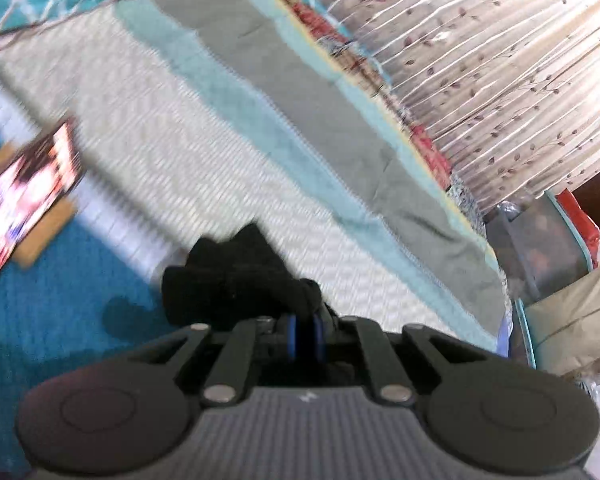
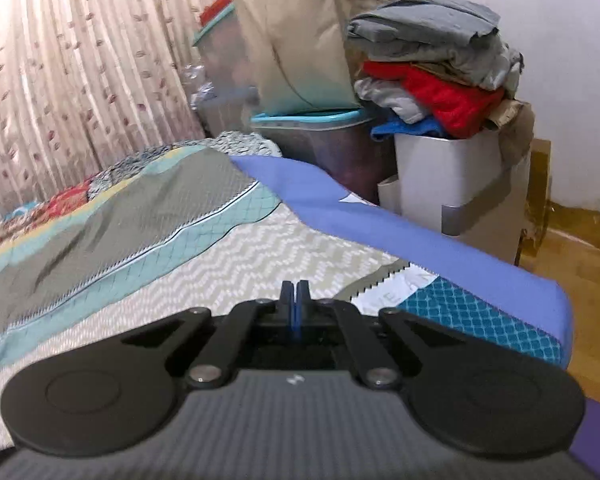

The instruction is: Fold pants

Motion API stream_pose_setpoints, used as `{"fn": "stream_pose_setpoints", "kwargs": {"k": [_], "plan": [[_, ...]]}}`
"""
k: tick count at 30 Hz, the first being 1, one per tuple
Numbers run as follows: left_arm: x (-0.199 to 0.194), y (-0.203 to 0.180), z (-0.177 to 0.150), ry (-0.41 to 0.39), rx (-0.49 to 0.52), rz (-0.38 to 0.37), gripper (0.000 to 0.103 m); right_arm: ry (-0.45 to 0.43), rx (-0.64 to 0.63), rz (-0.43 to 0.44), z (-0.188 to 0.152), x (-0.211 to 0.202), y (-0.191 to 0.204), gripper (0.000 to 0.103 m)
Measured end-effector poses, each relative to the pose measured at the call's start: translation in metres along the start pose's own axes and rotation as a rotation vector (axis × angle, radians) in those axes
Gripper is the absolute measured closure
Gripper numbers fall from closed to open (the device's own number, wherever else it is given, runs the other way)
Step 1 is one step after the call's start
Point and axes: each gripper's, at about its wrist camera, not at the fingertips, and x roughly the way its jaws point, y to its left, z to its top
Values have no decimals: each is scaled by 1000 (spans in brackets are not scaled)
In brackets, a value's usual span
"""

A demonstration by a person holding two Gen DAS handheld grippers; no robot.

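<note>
In the left wrist view, black pants (image 1: 228, 280) bunch in a dark heap just ahead of my left gripper (image 1: 306, 332). The blue pads are shut on a fold of that black cloth, which hangs over the patterned bedspread (image 1: 188, 152). The picture is smeared, so I cannot make out how the pants lie. In the right wrist view my right gripper (image 2: 295, 292) is shut, fingers pressed together above the bedspread (image 2: 236, 264). No cloth shows between them, and no pants appear in this view.
A pleated curtain (image 2: 60, 80) runs along the far side of the bed. Past the bed's corner stand plastic bins (image 2: 316, 136) and a white hamper (image 2: 452, 176) piled with clothes (image 2: 440, 76). A colourful flat box (image 1: 28, 196) lies at the left on blue cloth.
</note>
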Motion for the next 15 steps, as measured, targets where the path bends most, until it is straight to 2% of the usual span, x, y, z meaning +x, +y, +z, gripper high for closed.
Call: {"fn": "stream_pose_setpoints", "kwargs": {"k": [1,4,6,8,9,13,15], "plan": [[9,-7,10,-6,13,-1,95,9,14,19,3,1,-1,96],[37,-28,40,-11,30,-8,95,72,-13,165,-1,-2,4,93],[51,-39,51,-17,38,-20,95,163,-58,230,-12,-6,10,81],[62,-47,62,-24,47,-28,95,241,-13,294,-27,-9,5,74],[67,-50,68,-27,49,-30,95,291,27,318,-34,-6,0,67],[84,-57,80,-29,46,-33,95,445,220,320,-54,18,-19,59],[91,-59,82,-26,55,-29,95,529,341,283,-60,41,-28,56]]}}
